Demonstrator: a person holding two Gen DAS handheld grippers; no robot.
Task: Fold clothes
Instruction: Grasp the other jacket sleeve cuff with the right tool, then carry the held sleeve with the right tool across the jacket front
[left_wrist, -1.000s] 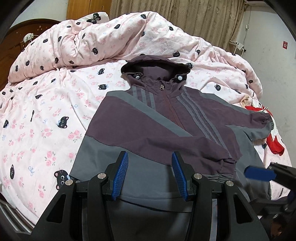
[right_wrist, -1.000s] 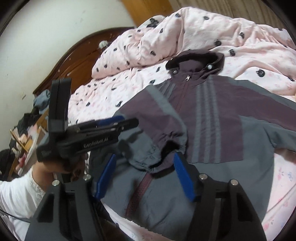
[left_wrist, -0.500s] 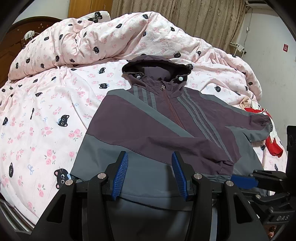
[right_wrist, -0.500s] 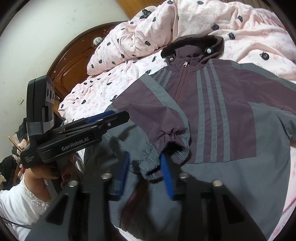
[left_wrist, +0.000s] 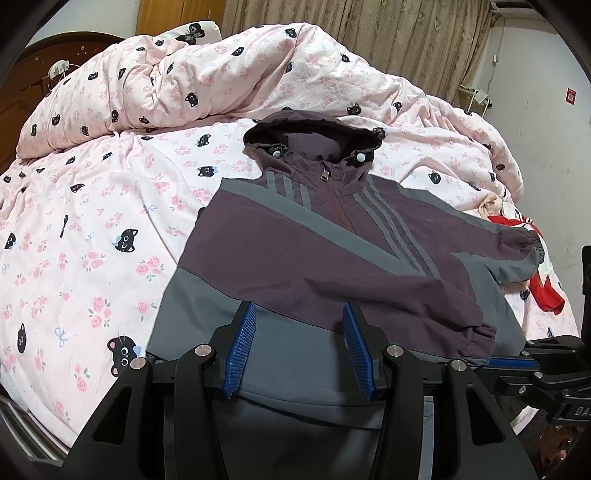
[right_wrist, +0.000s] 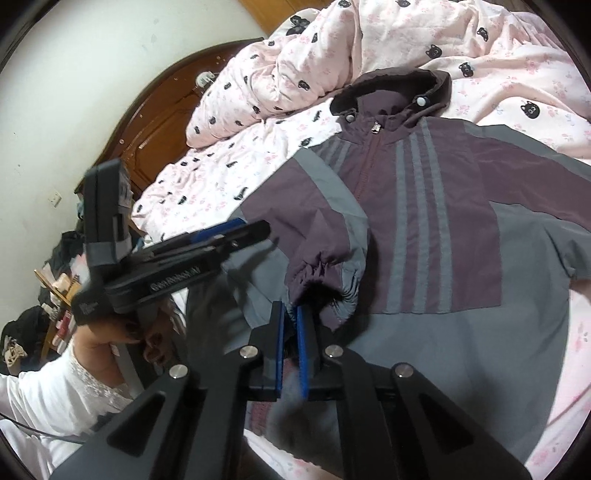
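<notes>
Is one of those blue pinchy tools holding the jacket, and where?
Yes. The right tool has just closed on the jacket, pinching the gathered cuff of the sleeve folded across its front. The left tool is open, holding nothing.

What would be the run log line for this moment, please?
stage: folding jacket on bed | left gripper: open, over hem | right gripper: jaws just closed on sleeve cuff

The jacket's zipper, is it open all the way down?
No. In the right wrist view the jacket has its zipper closed from the pull at the collar downward.
</notes>
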